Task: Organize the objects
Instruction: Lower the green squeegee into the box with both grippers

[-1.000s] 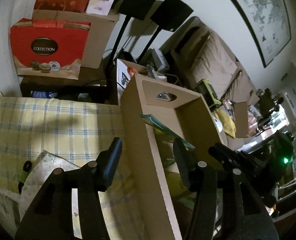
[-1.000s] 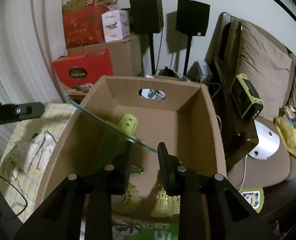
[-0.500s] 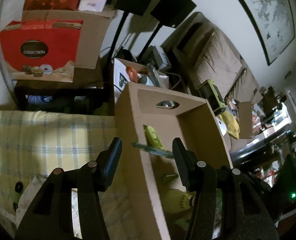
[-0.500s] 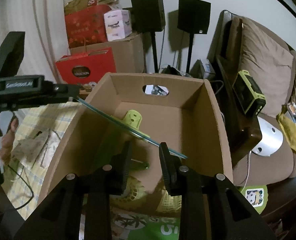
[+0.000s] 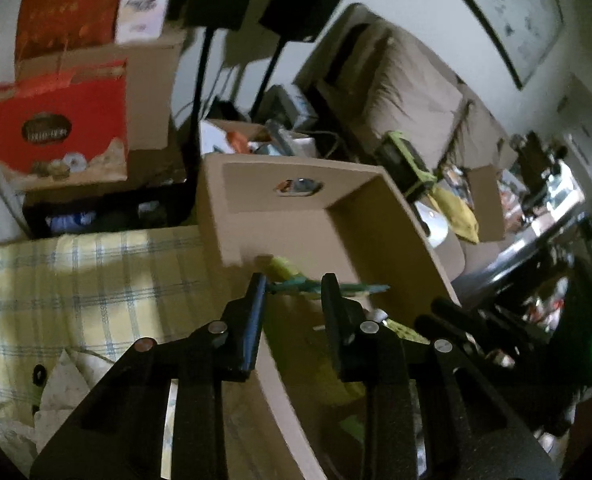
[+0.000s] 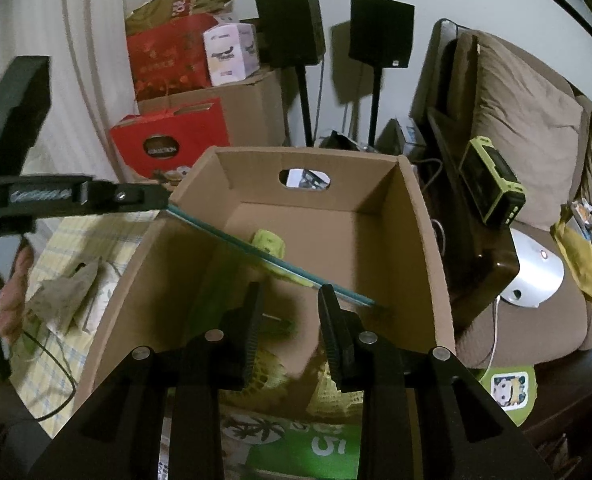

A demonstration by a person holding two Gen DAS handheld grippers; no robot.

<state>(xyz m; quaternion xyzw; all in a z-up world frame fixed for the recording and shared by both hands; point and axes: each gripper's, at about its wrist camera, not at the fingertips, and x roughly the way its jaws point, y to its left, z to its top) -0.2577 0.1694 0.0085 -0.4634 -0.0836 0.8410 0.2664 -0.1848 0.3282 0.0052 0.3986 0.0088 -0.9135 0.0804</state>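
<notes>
An open cardboard box (image 6: 424, 240) stands on a yellow plaid cloth (image 5: 76, 272). A thin teal-edged flat sheet (image 6: 272, 260) hangs slanted over the box. My left gripper (image 5: 294, 286) holds its end (image 5: 336, 287) between the fingers; in the right wrist view the left gripper (image 6: 152, 200) grips the sheet's left end at the box's left wall. My right gripper (image 6: 290, 292) is partly open above the box with the sheet passing in front of its tips. A lime-green plastic piece (image 6: 270, 242) and green packets lie in the box.
Red gift boxes (image 6: 172, 140), a large carton and two black speakers on stands (image 6: 290, 28) stand behind the box. A brown sofa with a cushion (image 6: 524, 120) and a green-black device (image 6: 492, 188) is at the right. Crumpled paper (image 6: 68, 292) lies on the cloth.
The left gripper has closed in on the sheet's left end and now grips it. The right gripper has opened wider and let the sheet go.
</notes>
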